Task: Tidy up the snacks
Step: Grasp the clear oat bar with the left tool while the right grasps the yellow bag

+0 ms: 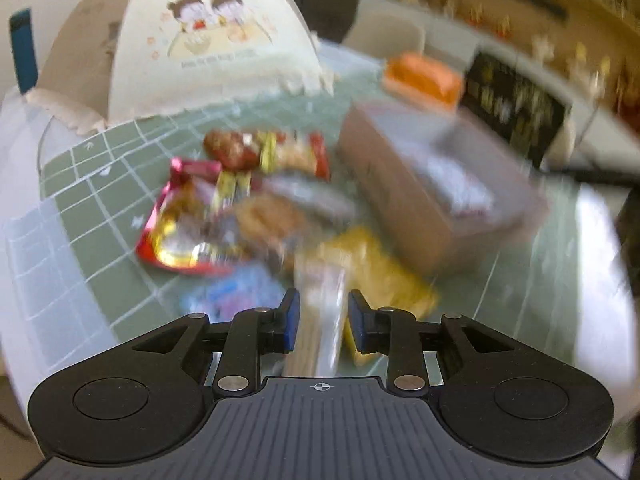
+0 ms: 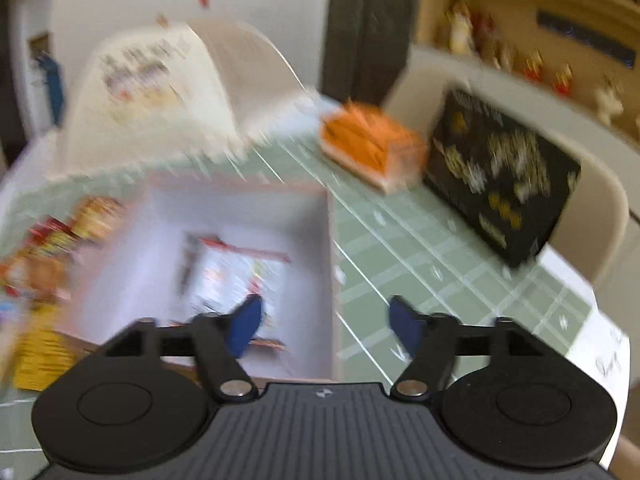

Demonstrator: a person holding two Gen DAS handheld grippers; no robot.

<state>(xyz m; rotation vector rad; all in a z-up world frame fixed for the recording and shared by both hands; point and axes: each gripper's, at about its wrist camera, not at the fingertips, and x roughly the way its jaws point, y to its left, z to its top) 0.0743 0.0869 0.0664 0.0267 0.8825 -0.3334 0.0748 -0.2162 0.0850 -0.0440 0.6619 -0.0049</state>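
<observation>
Left wrist view: the snack pile (image 1: pixel 240 196) lies loose on the green gridded mat (image 1: pixel 100 184), red, yellow and blue packets overlapping, evidently awaiting sorting. To its right stands the open cardboard box (image 1: pixel 400 184), near enough to serve as the receiving container. The left gripper (image 1: pixel 319 320) has its jaws drawn close about a pale wrapped snack (image 1: pixel 320 312); the blue pads appear to press it (blur prevents certainty), and it is held over the pile, presumably for carriage to the box.

Right wrist view: the pile shows at the far left, then the box interior (image 2: pixel 280 216), where one packet (image 2: pixel 236 276) already lies flat on the floor. The right gripper (image 2: pixel 325 326) stands open and empty above the box's right wall, consistent with a completed deposit
</observation>
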